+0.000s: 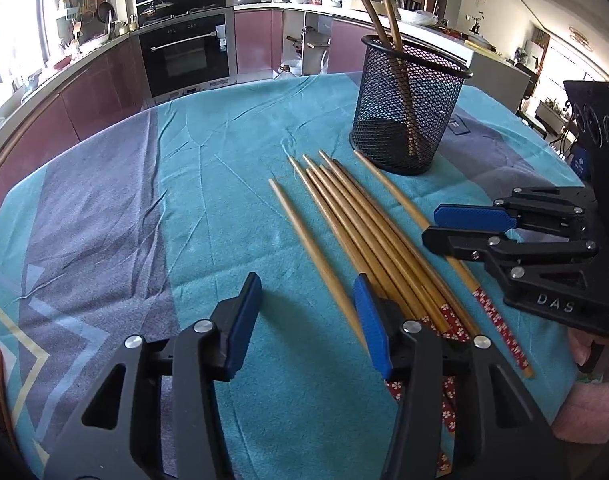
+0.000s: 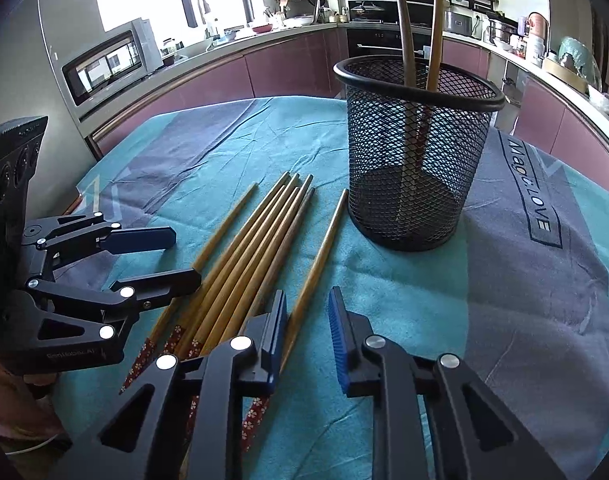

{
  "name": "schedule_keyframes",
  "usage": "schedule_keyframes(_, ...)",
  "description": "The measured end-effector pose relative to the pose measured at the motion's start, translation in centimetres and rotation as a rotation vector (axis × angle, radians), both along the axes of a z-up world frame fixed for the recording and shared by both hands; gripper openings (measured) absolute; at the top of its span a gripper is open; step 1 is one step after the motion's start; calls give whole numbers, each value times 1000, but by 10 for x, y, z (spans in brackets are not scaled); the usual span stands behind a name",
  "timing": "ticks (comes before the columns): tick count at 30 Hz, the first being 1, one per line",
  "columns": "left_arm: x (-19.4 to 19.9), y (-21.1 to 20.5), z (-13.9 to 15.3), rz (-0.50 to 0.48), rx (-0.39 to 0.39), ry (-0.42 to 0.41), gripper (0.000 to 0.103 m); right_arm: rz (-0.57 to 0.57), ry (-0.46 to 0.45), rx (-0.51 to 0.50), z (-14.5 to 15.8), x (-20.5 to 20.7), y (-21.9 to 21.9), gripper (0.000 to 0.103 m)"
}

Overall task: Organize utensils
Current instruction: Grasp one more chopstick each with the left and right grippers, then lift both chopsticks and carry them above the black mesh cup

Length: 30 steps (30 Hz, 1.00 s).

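Several wooden chopsticks (image 1: 360, 232) with red flowered ends lie side by side on the teal tablecloth, tips toward a black mesh cup (image 1: 408, 108). The cup holds two chopsticks (image 1: 384, 8) standing upright. My left gripper (image 1: 308, 320) is open and empty, low over the cloth just left of the bundle. My right gripper (image 2: 306, 332) is open and empty, beside the rightmost chopstick (image 2: 318, 264). The cup also shows in the right wrist view (image 2: 416, 160), as does the bundle (image 2: 244, 264). The right gripper shows from the left wrist view (image 1: 444, 226), the left gripper from the right (image 2: 180, 256).
The round table carries a teal and grey cloth (image 1: 124, 208) with "Magic LOVE" print (image 2: 532, 192). A kitchen with pink cabinets, an oven (image 1: 184, 56) and a cluttered counter lies behind. A microwave (image 2: 108, 64) stands at the far left.
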<state>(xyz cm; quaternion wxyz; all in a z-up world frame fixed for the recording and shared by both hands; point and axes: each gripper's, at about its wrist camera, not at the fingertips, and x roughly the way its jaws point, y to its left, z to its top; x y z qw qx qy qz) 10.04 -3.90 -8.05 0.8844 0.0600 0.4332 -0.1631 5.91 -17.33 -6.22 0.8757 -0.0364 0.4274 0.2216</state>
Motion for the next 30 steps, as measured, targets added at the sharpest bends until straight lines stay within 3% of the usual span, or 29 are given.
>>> schedule_keyframes(13,18,0,0,22,-18,15,40,-5,-4,-25,0,10,9,20)
schedule_keyframes(23,25,-1,-1,48,-44,25,18,-14,2,-18,0,17,9,11)
schedule_keyframes(30,24,2,-2,79,-73,30,13,-10,12,-1,0,18,7,6)
